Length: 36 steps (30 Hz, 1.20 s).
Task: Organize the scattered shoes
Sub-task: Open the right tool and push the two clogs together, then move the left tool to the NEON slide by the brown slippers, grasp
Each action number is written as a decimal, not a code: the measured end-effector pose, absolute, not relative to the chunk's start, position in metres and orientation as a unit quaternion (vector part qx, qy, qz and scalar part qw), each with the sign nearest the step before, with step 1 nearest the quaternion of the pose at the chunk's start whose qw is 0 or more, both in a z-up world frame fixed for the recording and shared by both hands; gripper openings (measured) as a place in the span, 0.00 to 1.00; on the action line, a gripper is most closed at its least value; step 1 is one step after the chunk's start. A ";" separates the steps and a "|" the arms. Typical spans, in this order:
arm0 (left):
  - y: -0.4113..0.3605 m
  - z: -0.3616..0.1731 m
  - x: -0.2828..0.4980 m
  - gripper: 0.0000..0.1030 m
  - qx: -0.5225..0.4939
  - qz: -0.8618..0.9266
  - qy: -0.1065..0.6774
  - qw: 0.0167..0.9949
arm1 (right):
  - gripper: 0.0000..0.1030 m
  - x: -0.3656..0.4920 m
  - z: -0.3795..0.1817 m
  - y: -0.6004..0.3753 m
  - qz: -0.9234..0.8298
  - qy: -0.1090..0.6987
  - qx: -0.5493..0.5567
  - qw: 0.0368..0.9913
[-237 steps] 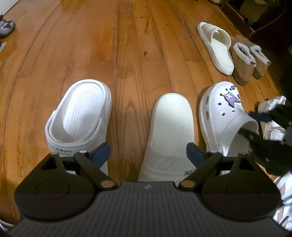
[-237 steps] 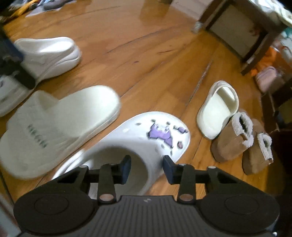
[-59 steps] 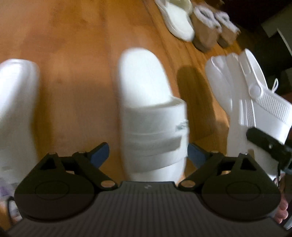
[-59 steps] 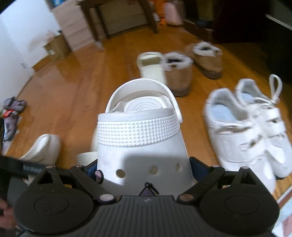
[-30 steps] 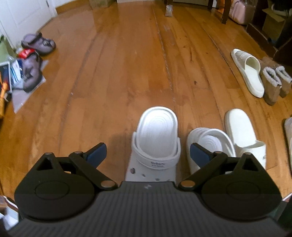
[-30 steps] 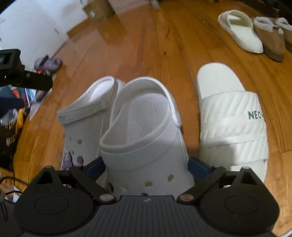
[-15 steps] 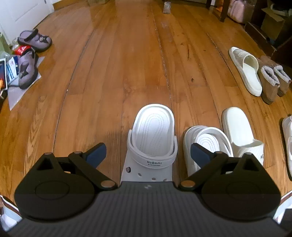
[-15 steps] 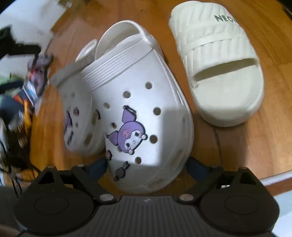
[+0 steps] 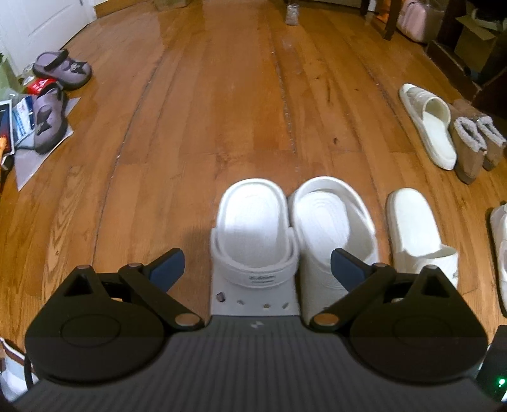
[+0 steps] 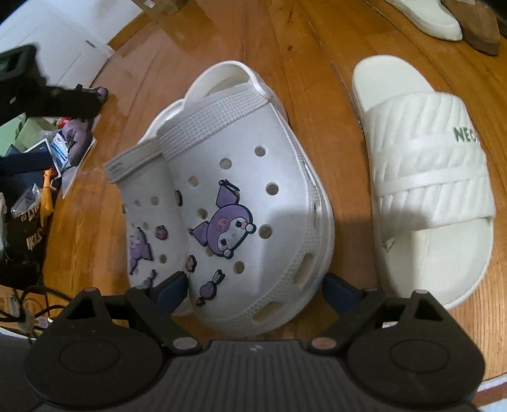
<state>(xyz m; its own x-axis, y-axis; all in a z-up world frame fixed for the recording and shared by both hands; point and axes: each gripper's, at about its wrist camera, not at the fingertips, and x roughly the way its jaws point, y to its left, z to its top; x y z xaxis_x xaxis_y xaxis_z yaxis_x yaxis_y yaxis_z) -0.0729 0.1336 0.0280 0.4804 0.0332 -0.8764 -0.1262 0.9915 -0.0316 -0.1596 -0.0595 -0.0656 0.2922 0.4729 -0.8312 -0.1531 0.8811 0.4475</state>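
White clogs sit side by side, touching, at lower centre of both views: the left clog (image 9: pixel 255 241) and the charm-covered right clog (image 10: pixel 250 202). The right gripper (image 10: pixel 253 290) straddles the right clog's toe, jaws spread; the left gripper (image 9: pixel 256 263) hovers, jaws released. A cream slide (image 10: pixel 424 177) lies right.

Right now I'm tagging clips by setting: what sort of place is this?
Probably a room in a home: a wooden plank floor, everyday shoes such as two white clogs and fur-lined boots on it, and a white door at the edge.
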 end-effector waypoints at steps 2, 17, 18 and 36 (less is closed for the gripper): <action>0.130 0.026 -0.071 0.97 -0.057 0.033 0.509 0.858 | 0.92 -0.164 -0.062 -0.066 0.196 0.548 0.151 0.799; 0.038 0.028 0.001 0.97 -0.007 -0.042 0.503 0.863 | 0.93 -0.149 -0.033 -0.157 0.133 0.498 0.193 0.835; 0.031 0.028 0.010 0.97 0.001 -0.045 0.505 0.862 | 0.93 -0.148 -0.031 -0.160 0.131 0.494 0.194 0.837; -0.111 -0.046 0.220 0.91 0.077 -0.113 0.483 0.865 | 0.93 -0.036 -0.025 -0.239 0.043 0.436 0.227 0.870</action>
<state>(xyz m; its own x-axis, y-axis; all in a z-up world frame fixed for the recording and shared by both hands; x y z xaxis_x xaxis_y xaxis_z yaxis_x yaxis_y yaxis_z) 0.2203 -0.1109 -0.0457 0.5081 -0.1209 -0.8528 0.2689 0.9629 0.0238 -0.0362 -0.2392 -0.0247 0.6162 0.2717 -0.7392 0.1233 0.8937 0.4313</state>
